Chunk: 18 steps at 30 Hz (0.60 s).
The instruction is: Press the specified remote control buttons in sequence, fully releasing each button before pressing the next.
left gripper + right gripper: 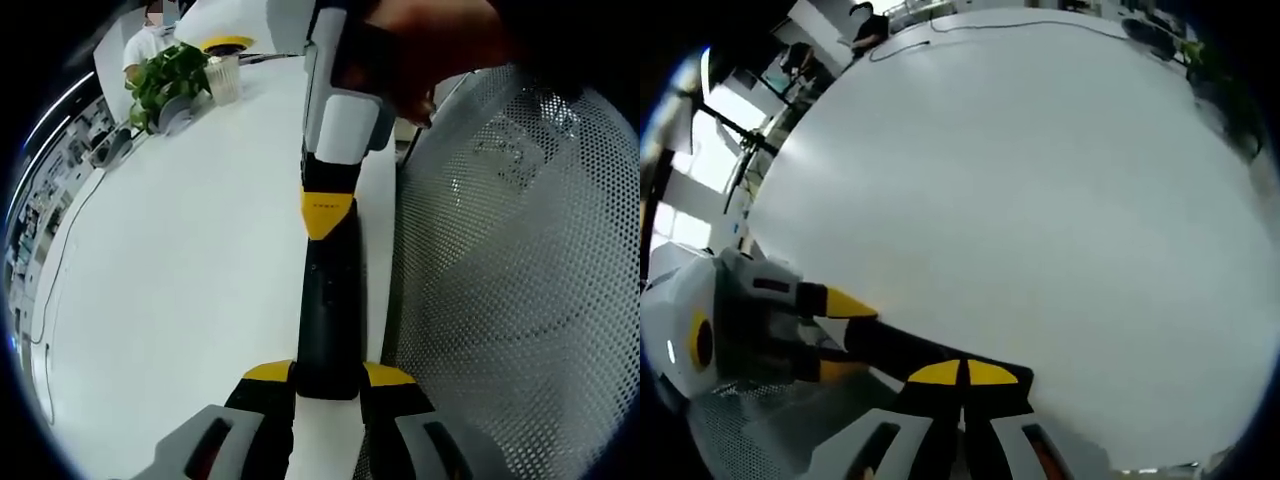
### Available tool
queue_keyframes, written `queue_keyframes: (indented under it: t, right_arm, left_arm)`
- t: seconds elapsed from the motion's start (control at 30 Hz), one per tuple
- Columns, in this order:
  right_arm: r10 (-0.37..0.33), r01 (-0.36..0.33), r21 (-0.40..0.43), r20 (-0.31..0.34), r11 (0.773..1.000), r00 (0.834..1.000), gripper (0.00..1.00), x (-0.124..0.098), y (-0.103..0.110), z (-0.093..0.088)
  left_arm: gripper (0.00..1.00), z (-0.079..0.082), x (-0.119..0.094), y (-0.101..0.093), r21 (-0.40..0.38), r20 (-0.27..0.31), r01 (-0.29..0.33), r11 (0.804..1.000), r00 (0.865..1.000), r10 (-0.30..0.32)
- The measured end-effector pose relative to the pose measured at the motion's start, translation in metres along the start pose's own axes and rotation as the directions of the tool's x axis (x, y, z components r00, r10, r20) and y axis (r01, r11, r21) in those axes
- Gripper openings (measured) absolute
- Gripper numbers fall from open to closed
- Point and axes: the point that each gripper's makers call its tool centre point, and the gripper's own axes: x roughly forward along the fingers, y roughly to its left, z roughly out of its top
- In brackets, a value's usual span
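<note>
A slim black remote control point(328, 300) stretches away from me in the left gripper view, just above the white table point(180, 280). My left gripper point(328, 375) is shut on its near end, one yellow tip on each side. My right gripper point(325, 212) comes down from the top, held by a hand, its yellow tips together and resting on the remote's far part. In the right gripper view, my right gripper point(962, 373) is shut with its tips against the remote point(895, 350). The left gripper point(840, 335) clamps the remote from the left.
A white mesh chair back point(520, 260) stands close on the right of the remote. At the table's far end are a potted plant point(165, 80) and a pale cup point(225, 80). A thin cable point(55, 270) runs along the table's left edge. A person point(868, 25) stands far off.
</note>
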Motion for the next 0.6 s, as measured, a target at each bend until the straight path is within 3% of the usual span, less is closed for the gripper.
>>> queue_keyframes:
  t: [0.33,0.6]
  right_arm:
    - [0.002,-0.002,0.024,0.018,1.000,1.000,0.00,0.0011,0.0000,0.0014]
    - [-0.033,0.034,-0.037,0.011,0.999,0.999,0.00,0.0019,0.0014,0.0024]
  left_arm:
    - [0.25,0.0000,0.0002,0.0002,-0.003,-0.001,0.000,1.000,1.000,0.000]
    - [0.25,-0.0005,0.0003,0.0008,-0.004,0.001,-0.002,1.000,1.000,0.002]
